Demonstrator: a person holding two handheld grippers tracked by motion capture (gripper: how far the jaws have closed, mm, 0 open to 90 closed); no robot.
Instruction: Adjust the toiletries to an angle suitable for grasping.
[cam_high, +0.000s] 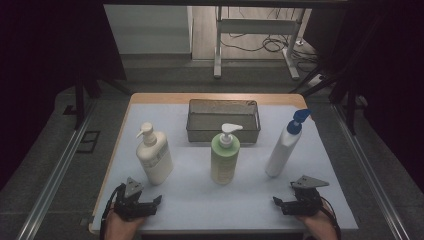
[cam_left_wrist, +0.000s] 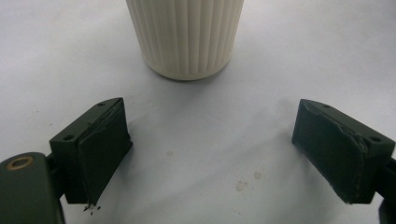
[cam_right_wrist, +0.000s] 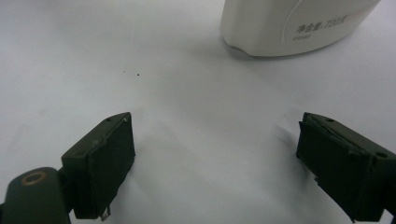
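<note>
Your left tool (cam_high: 159, 200) and right tool (cam_high: 276, 201) rest on the table (cam_high: 250, 200), jaws apart, empty; the cream bottle (cam_high: 154, 155) stands just beyond the left one, the white bottle (cam_high: 283, 146) beyond the right.

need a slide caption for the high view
Three pump bottles, cream, green and white, stand before a mesh basket; two open hand-held grippers wait.

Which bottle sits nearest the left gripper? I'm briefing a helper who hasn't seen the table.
On the white table mat, three pump bottles stand before a metal basket. Take the leftmost, the cream bottle: squat and ribbed, with a cream pump, unlike the green bottle and the blue-capped bottle.
</note>
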